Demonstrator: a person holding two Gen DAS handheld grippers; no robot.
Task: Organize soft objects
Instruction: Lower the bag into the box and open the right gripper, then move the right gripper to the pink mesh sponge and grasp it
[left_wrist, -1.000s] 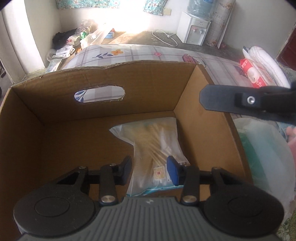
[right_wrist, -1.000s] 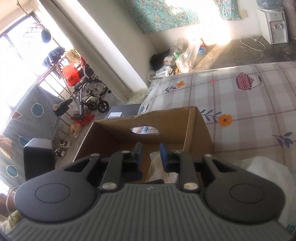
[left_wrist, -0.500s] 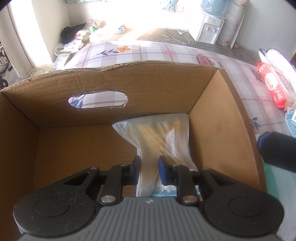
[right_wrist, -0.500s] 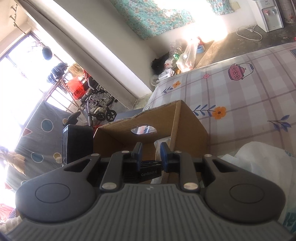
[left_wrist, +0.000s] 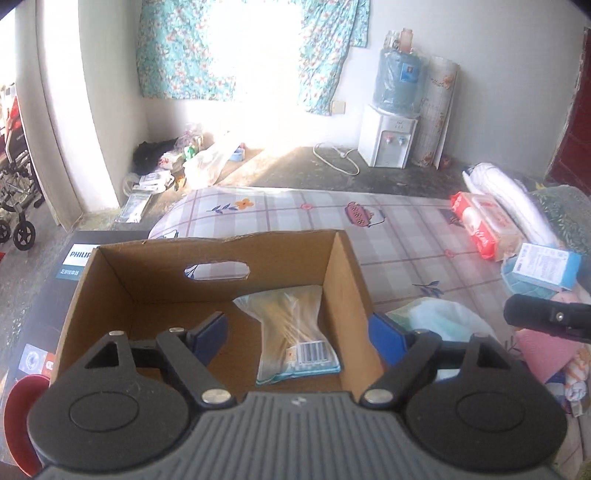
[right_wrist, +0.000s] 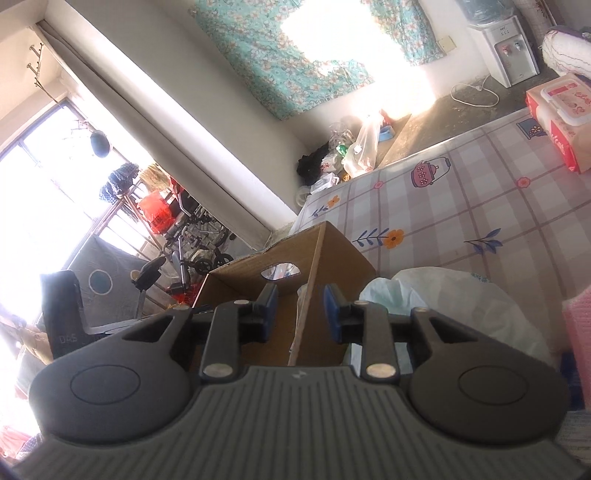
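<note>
A brown cardboard box (left_wrist: 110, 291) with a handle hole stands at the bed's edge. On its floor lies a clear plastic bag of beige material (left_wrist: 295, 332). My left gripper (left_wrist: 297, 328) hovers above the box, its jaws opening wide, touching nothing; the bag lies free far below them. My right gripper (right_wrist: 301, 297) hangs beside the box's right wall (right_wrist: 343, 266), its jaws opening a little with nothing between the pads. It also shows as a dark finger (left_wrist: 546, 317) at the right of the left wrist view.
A white and green plastic bag (left_wrist: 439, 321) lies right of the box. Further right are a pink cloth (left_wrist: 543, 350), a blue-white packet (left_wrist: 543, 266), a red wipes pack (left_wrist: 484, 225) and a white roll (left_wrist: 509, 195) on the plaid bed sheet (left_wrist: 388, 236). A dark Philips carton (left_wrist: 77, 258) sits under the box.
My left gripper let go of the clear bag, opened wide and rose back out of the box. My right gripper swung to the right of the box and its jaws parted slightly.
</note>
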